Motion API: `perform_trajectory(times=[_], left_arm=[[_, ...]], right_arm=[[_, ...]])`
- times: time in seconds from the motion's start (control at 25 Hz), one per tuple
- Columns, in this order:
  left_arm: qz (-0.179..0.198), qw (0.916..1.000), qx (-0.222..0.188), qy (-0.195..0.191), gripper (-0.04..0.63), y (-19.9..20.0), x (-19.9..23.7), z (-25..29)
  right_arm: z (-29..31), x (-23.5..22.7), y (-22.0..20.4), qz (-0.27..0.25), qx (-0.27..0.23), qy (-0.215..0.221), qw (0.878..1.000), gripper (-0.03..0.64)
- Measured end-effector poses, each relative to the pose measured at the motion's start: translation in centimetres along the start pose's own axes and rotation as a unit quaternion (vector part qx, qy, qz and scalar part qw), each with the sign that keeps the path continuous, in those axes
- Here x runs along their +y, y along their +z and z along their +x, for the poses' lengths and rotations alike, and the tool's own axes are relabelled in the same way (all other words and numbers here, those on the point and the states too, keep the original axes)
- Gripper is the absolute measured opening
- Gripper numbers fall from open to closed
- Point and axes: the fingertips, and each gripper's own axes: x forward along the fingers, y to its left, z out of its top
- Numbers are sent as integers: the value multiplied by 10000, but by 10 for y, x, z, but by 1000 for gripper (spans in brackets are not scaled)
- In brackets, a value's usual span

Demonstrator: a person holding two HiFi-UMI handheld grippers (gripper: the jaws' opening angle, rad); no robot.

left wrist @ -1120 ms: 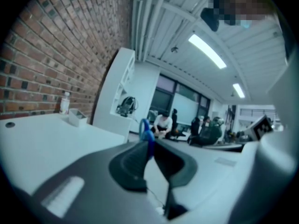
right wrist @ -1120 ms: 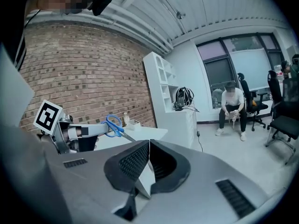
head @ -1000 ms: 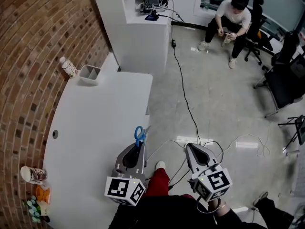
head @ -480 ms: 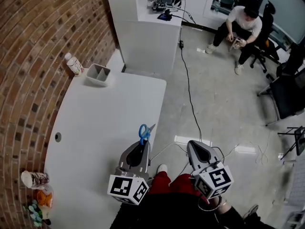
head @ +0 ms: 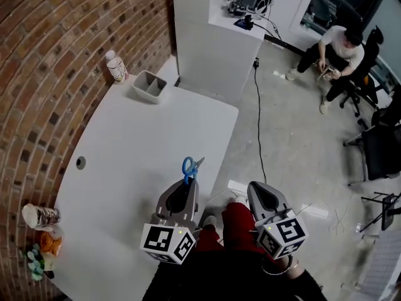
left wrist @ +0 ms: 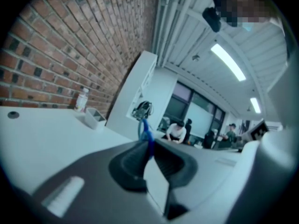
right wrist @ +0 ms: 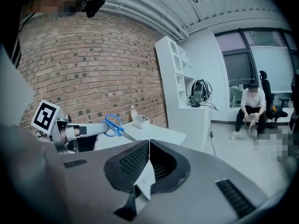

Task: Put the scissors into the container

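Room: white table tucked against a curved brick wall, with open office floor off to your right.
Left claw: your left gripper is clamped on the scissors at the blue handle end. The loops sit just past the jaw tips and the blades poke out ahead, angled a bit to the right.
Right claw: your right gripper has its jaws pressed together with nothing in them. It hangs past the table's edge, over the floor.
Scissors: up in your left claw over the near end of the table, close to its right edge.
Container: the grey container, split into two compartments, sits at the far end just beside a bottle. It's well apart from the scissors.
Stage: looks like the carry part, drop-off not yet done.
Risk, grip: you only seem to have a small bite on the handle, so a quick swing could let the scissors pivot or slide out.
Risk, entry: come in crooked and the blade tips could catch the rim or the divider and shove the container into the bottle.
Risk, release: let go too high and they may bounce out or tip the container over.
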Motion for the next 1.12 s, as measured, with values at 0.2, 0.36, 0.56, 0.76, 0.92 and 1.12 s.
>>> perform_trajectory(times=[0.2,0.36,0.56,0.76,0.92,1.12], left_arm=[[-63,9996,-146,249,32,8,12,-3],[-114,9983,-285,505,31,16,27,0],[-159,9956,-393,834,31,21,41,7],[-226,9906,-491,1253,32,26,55,17],[-289,9855,-549,1581,32,32,67,34],[-546,9753,-637,2042,32,34,82,64]], right_arm=[[21,-1,8,-166,119,218,9996,9],[45,0,21,-361,116,475,9982,9],[78,9,33,-438,114,967,9943,9],[118,13,40,-617,218,1506,9864,9],[153,15,54,-672,244,1969,9778,9],[191,3,61,-747,449,2503,9642,9]])
